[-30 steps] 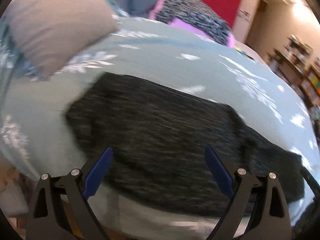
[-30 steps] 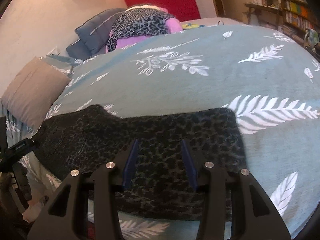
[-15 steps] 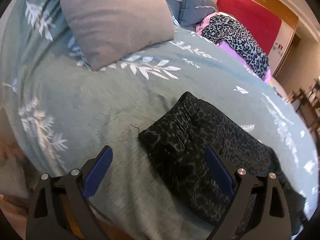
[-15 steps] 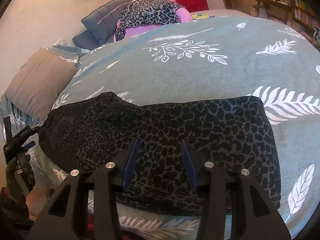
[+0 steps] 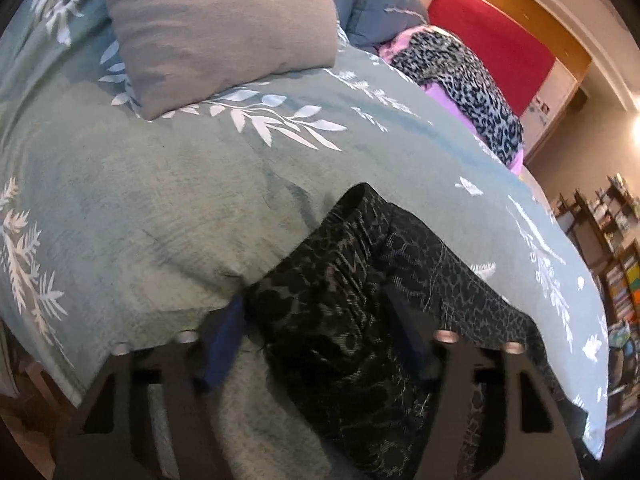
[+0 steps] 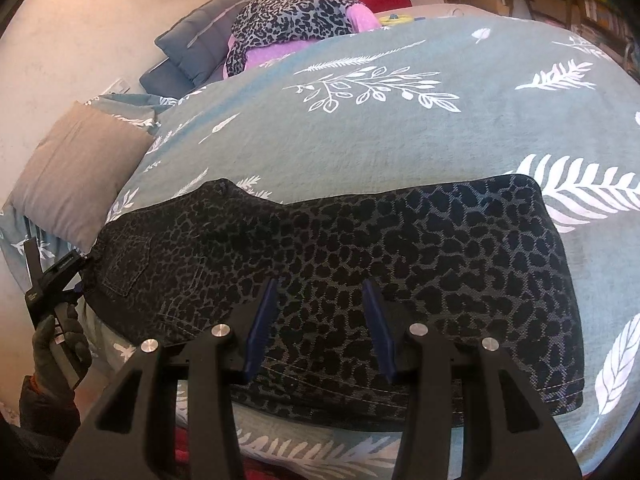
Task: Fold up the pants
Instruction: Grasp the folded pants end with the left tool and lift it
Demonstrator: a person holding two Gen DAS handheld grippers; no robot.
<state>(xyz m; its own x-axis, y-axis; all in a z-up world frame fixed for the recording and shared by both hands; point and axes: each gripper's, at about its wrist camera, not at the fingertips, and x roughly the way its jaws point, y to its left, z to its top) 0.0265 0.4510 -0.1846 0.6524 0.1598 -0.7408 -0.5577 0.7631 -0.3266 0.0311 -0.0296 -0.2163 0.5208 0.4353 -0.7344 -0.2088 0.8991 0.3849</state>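
Note:
Dark leopard-print pants [image 6: 400, 248] lie folded lengthwise across the teal leaf-print bedspread [image 6: 380, 128], waist end to the left. My left gripper [image 5: 314, 324] straddles the waist end of the pants [image 5: 360, 280]. Its jaws are closing with wrinkled fabric between them, and one blue pad [image 5: 224, 328] sits at the cloth's edge. The right wrist view shows that left gripper [image 6: 84, 276] at the waist, held by a gloved hand [image 6: 60, 336]. My right gripper [image 6: 320, 320] hovers open over the pants' near long edge, the cloth flat beneath it.
A beige pillow [image 5: 216, 28] lies beyond the waist end. Blue-grey pillows [image 6: 200, 44] and a leopard-and-pink pile [image 6: 296, 16] sit at the head of the bed by a red headboard [image 5: 500, 44]. Bookshelves [image 5: 616, 248] stand to the right. The bed's front edge runs just below the grippers.
My left gripper swung to the waist end of the pants, came down onto it, and its jaws narrowed around the fabric. The right gripper edged slightly closer over the pants, opening unchanged.

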